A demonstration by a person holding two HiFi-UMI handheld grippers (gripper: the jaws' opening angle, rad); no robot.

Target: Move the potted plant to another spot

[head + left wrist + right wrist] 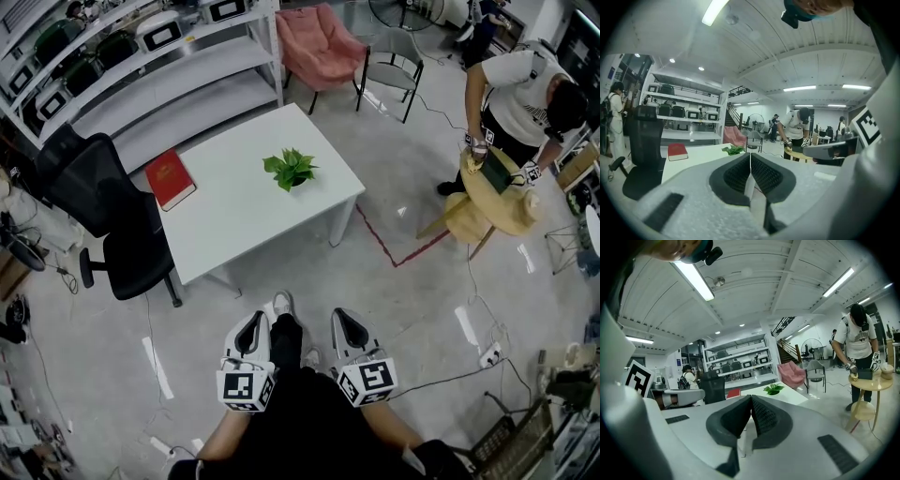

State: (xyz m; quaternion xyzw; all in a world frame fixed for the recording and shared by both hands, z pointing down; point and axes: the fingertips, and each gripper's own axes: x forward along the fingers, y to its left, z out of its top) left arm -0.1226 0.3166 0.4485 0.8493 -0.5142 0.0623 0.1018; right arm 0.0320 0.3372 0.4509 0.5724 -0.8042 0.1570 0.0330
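Observation:
The potted plant (pixel 291 171), small with green leaves, stands on the white table (pixel 234 216) near its far right side. It lies well ahead of both grippers. My left gripper (pixel 251 325) and right gripper (pixel 345 322) hang side by side over the floor, short of the table's near edge, both shut and empty. In the left gripper view the jaws of my left gripper (pixel 750 159) meet in a thin line, with the plant (pixel 734 149) far beyond. My right gripper (pixel 751 401) shows the same closed seam, and the plant (pixel 774 389) sits far off.
A red book (pixel 170 178) lies on the table's left part. A black office chair (pixel 112 216) stands at the table's left. White shelving (pixel 159 75), a pink armchair (pixel 319 42) and a grey chair (pixel 394 66) are behind. A person works at a round wooden table (pixel 497 197) on the right.

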